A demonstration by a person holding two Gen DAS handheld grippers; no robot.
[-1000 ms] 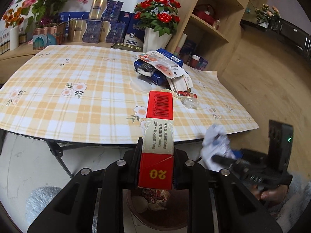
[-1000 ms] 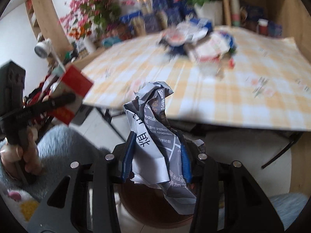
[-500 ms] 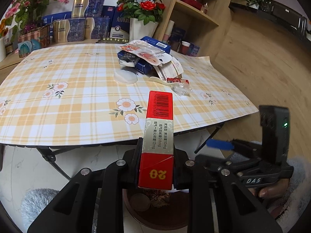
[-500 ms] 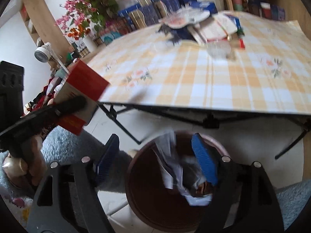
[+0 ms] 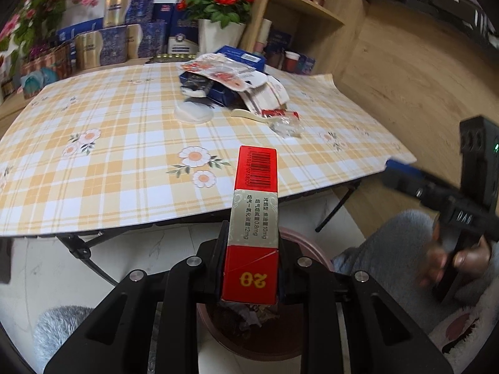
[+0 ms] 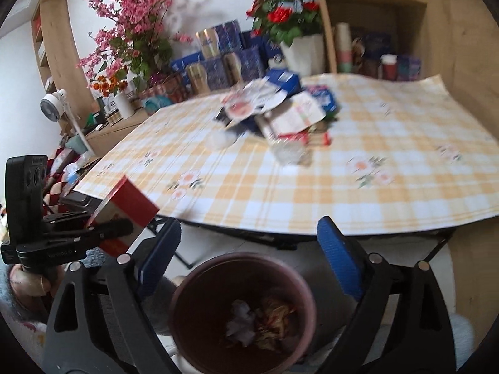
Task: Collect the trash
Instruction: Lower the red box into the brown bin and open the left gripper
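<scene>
While the left claw [image 5: 251,261] pinches a red carton [image 5: 254,218], the right claw [image 6: 249,258], just widened, gapes empty before the plaid table [image 6: 312,187].

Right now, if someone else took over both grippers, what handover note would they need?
Left gripper: shut on the red cigarette box, held over the brown bin below the table edge.
Right gripper: open and empty above the bin; its jaws have just been opening, nothing between them.
Done: crumpled paper now lies in the bin with other scraps.
Left: drop the cigarette box in, then clear the trash pile on the checked tablecloth: blue boxes, wrappers, a clear plastic scrap, a white lid.
</scene>
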